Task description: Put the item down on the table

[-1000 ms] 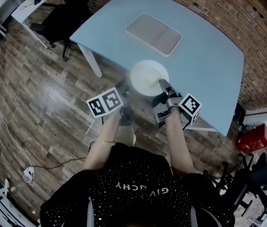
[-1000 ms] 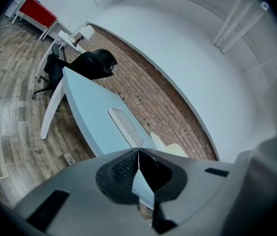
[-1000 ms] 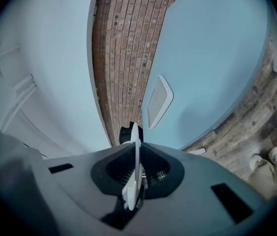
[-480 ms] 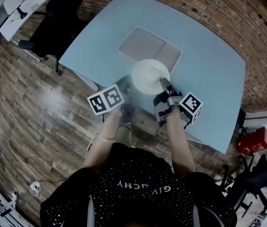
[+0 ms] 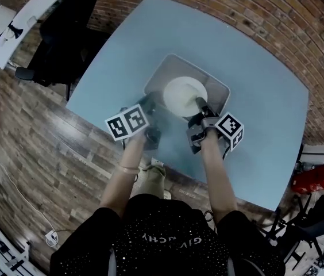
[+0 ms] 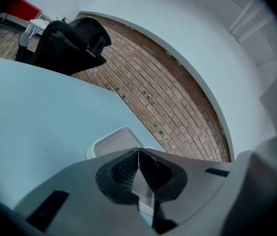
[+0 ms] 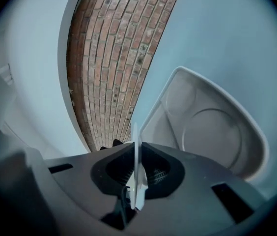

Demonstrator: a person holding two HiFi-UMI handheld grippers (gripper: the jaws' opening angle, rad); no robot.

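Over the last second both grippers have carried the round white plate (image 5: 184, 95) forward. It was over the near edge of the matt pale-blue table (image 5: 254, 96) with the tray well beyond, and now hangs directly above the shallow grey plastic tray (image 5: 157, 78), so only lowering and release seem left. The right gripper (image 5: 199, 103) pinches the plate's thin, smooth near rim, jaws almost together; the left gripper (image 5: 153, 104) is pressed together on a thin pale edge, apparently the same rim. The tray has rounded corners, a raised lip and a moulded round recess.
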